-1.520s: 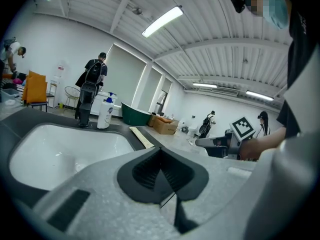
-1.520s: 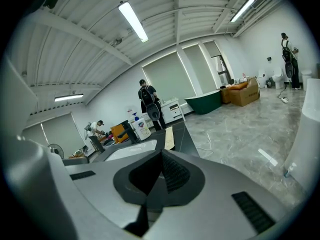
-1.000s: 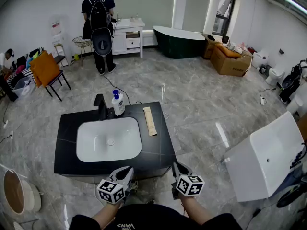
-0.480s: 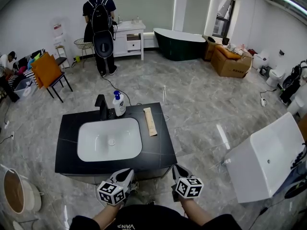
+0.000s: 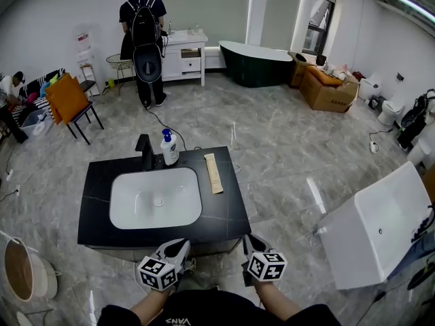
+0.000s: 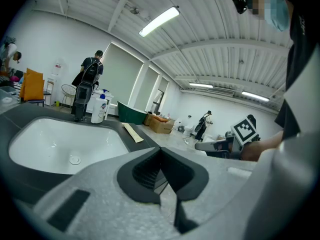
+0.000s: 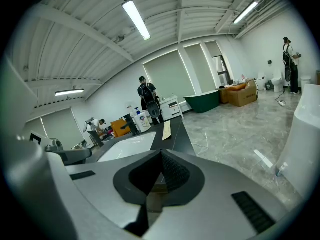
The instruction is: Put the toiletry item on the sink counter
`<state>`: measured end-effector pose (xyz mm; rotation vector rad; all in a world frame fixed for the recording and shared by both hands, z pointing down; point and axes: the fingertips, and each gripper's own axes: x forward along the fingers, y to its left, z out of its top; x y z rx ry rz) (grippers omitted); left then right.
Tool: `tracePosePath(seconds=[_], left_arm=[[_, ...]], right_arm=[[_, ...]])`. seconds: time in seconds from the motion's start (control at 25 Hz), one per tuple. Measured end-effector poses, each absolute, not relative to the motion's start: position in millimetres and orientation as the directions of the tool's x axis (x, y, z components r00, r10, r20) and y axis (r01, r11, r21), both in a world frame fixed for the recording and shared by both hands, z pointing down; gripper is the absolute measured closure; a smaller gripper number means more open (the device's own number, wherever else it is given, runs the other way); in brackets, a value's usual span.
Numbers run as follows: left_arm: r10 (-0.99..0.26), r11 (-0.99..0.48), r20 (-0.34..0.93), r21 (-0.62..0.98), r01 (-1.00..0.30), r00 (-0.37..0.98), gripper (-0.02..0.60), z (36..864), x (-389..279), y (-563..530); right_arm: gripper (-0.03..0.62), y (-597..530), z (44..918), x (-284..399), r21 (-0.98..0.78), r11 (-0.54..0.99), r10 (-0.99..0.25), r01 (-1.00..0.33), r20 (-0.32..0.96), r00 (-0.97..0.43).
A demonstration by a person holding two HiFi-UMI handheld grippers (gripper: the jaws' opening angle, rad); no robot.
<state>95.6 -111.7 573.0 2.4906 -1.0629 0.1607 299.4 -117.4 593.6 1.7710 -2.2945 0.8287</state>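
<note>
A long flat tan packet [image 5: 213, 172] lies on the black sink counter [image 5: 228, 212], just right of the white basin [image 5: 156, 197]. It also shows in the left gripper view as the tan packet [image 6: 133, 132] and in the right gripper view as the tan packet [image 7: 166, 130]. A white pump bottle [image 5: 168, 147] with a blue top stands by the black faucet [image 5: 143, 149] at the counter's back. My left gripper [image 5: 178, 246] and right gripper [image 5: 253, 240] hang low in front of the counter's near edge. Both the left gripper [image 6: 161, 151] and the right gripper [image 7: 161, 154] are shut with nothing between their jaws.
A white box-like fixture [image 5: 374, 226] stands on the floor to the right. Farther back are a dark green bathtub [image 5: 262, 60], a cardboard box [image 5: 327, 87], an orange chair [image 5: 68, 100], and a person with a backpack [image 5: 144, 39] at a white vanity.
Both grippers stay shut and nearly still below the counter's front edge. The head view has drifted very slightly.
</note>
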Motion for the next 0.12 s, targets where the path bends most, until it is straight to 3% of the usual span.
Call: tracePosePath(seconds=[0.12], left_arm=[[-0.661,-0.616,0.269,0.339,-0.711,0.701,0.572,573.8,94.2,-112.2]], right_arm=[[0.594,-118.2,594.5,298.1,-0.343,0.161,-0.855,-0.926,0.42,-0.304]])
